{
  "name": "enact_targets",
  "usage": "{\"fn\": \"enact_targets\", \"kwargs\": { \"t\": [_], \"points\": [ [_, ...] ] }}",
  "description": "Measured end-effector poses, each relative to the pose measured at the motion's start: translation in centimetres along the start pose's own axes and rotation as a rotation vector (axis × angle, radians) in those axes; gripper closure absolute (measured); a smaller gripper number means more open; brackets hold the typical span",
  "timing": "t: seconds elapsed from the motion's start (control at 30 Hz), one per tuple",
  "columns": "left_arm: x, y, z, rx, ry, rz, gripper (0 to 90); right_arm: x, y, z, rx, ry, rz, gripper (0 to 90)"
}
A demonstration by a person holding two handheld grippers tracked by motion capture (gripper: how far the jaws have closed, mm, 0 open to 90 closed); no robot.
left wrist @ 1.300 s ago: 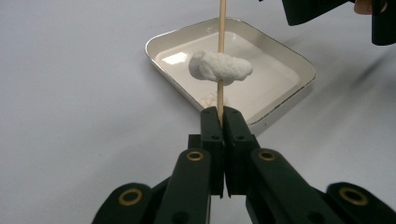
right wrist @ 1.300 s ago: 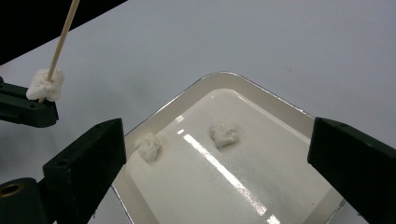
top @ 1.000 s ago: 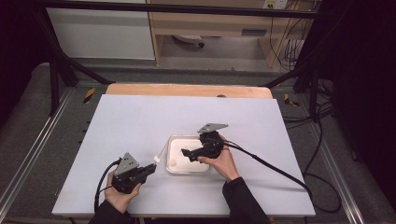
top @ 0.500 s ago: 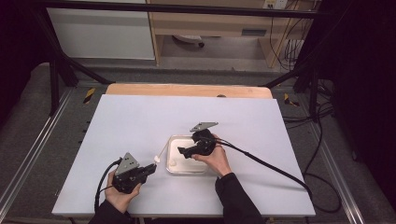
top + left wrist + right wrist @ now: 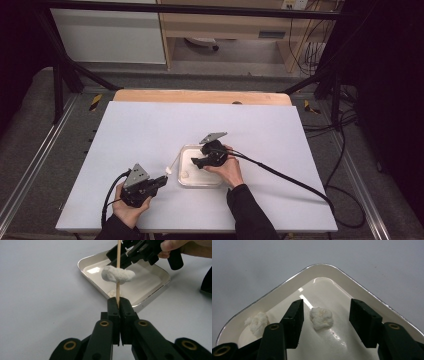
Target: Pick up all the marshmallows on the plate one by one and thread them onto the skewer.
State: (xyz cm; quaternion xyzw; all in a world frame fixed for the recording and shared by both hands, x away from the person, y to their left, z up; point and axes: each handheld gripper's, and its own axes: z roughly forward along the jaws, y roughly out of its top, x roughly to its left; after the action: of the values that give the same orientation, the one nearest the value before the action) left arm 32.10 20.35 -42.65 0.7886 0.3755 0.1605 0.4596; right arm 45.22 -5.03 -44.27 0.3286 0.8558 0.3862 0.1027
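Bright overhead light glares on the white tray; dark surroundings, sharp focus.

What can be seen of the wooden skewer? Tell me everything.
The wooden skewer is a thin, pale, round stick. The left gripper is shut on its lower end, holding it pointed away from the gripper toward the white tray. One soft white lump, like a marshmallow, is threaded on it a little beyond the jaws. Its far end runs out of the left gripper view. In the high view it slants from the gripper toward the tray.
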Motion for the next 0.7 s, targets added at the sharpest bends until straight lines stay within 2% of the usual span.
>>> {"fn": "enact_targets", "kwargs": {
  "t": [0.4,0.53,0.7],
  "points": [
    [0.0,-0.02,0.05,0.001,-0.001,0.0,88.3,0.16,-0.39,0.39,0.015,0.013,-0.048,61.6],
    [-0.03,-0.03,0.09,0.002,-0.001,0.001,88.4,0.25,-0.44,0.45,0.005,0.011,-0.04,67.9],
    [-0.13,-0.05,0.15,0.003,-0.005,0.003,88.3,0.19,-0.45,0.44,0.003,0.011,-0.026,71.3]
  ]
}}
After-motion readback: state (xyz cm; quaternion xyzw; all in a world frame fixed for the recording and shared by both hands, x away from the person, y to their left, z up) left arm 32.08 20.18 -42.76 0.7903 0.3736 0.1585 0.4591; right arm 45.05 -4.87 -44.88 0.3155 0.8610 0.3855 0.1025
